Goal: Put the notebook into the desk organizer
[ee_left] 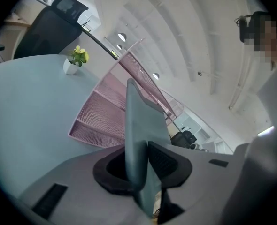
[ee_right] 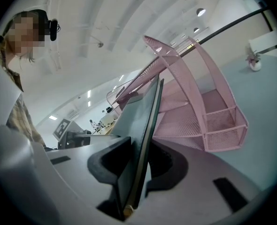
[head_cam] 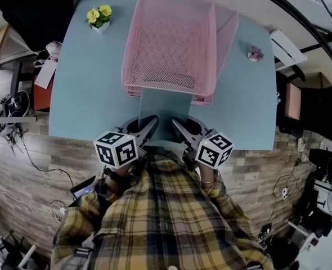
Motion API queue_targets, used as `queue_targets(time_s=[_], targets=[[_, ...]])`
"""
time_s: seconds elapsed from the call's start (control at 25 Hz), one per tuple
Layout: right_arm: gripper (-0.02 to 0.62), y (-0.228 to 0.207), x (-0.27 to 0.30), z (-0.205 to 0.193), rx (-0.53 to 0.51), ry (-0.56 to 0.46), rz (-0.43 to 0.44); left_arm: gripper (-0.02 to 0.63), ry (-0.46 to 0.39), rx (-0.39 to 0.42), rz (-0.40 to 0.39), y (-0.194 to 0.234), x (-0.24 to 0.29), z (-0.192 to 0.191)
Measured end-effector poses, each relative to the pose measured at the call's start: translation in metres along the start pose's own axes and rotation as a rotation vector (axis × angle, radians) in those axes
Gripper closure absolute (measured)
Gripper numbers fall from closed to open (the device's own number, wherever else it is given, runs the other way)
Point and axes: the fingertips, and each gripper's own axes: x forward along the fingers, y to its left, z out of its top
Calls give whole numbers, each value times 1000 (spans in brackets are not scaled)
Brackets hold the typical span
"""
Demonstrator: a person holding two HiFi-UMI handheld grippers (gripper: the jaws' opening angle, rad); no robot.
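A pink mesh desk organizer [head_cam: 171, 44] stands at the back middle of the light blue table [head_cam: 87, 94]. A grey-blue notebook [head_cam: 165, 108] lies flat in front of it, with its far edge at the organizer's lowest tier. My left gripper [head_cam: 149, 127] is shut on the notebook's near left corner and my right gripper [head_cam: 180, 128] on its near right corner. In the left gripper view the notebook [ee_left: 138, 125] stands edge-on between the left gripper [ee_left: 141, 165] pads, with the organizer [ee_left: 105, 111] just beyond. The right gripper view shows the notebook [ee_right: 145, 125] clamped in the right gripper [ee_right: 138, 165], pointing at the organizer [ee_right: 199, 111].
A small pot of yellow flowers [head_cam: 99, 18] sits at the table's back left, and a tiny pink flower ornament [head_cam: 255, 53] at the back right. A black chair [head_cam: 36, 10] stands beyond the left corner. Cables lie on the wood floor [head_cam: 31, 167] to the left.
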Motion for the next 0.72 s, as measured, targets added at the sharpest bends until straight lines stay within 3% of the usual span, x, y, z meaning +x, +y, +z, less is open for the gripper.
queue_targets(time_s=[0.72], targets=[[471, -11, 26, 42, 4, -46, -17, 514, -81, -105, -54, 9, 13, 47]])
